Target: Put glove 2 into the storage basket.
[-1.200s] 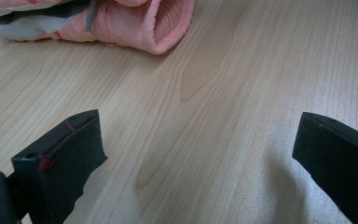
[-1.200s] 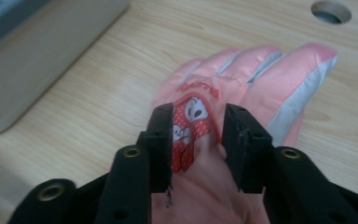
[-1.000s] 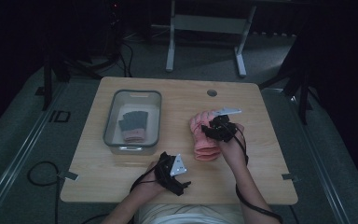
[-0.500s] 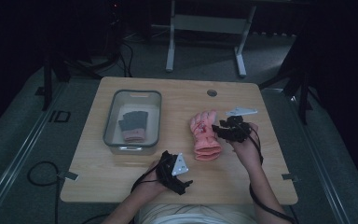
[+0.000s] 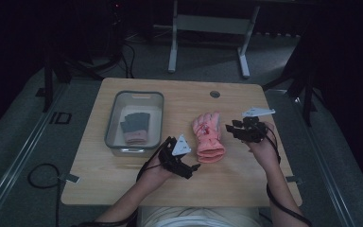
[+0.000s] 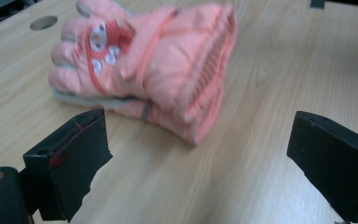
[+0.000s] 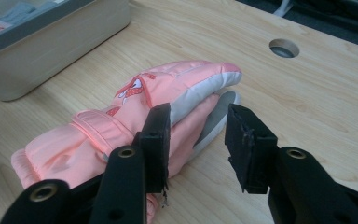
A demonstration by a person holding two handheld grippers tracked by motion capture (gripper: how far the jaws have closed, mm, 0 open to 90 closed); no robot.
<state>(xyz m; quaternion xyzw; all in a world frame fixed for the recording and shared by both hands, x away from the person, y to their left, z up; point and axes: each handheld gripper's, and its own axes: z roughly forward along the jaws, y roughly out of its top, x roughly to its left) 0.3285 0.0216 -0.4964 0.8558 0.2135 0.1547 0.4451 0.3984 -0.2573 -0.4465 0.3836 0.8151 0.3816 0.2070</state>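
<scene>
We held a black hand-held gripper in each hand, the left hand-held gripper (image 5: 193, 167) and the right hand-held gripper (image 5: 230, 127) each topped by a pale grey three-cornered plate and trailing a black cable along our bare forearms. Our jaws were blocky black pads on black arms with round brass-coloured eyelets, one left pad flecked with red. We wore a light-coloured top.

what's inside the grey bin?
In the grey bin lies a dark grey glove with a pink cuff, flat on the pale bottom. Whether a second glove lies under it cannot be seen; the glove covers that spot.
</scene>
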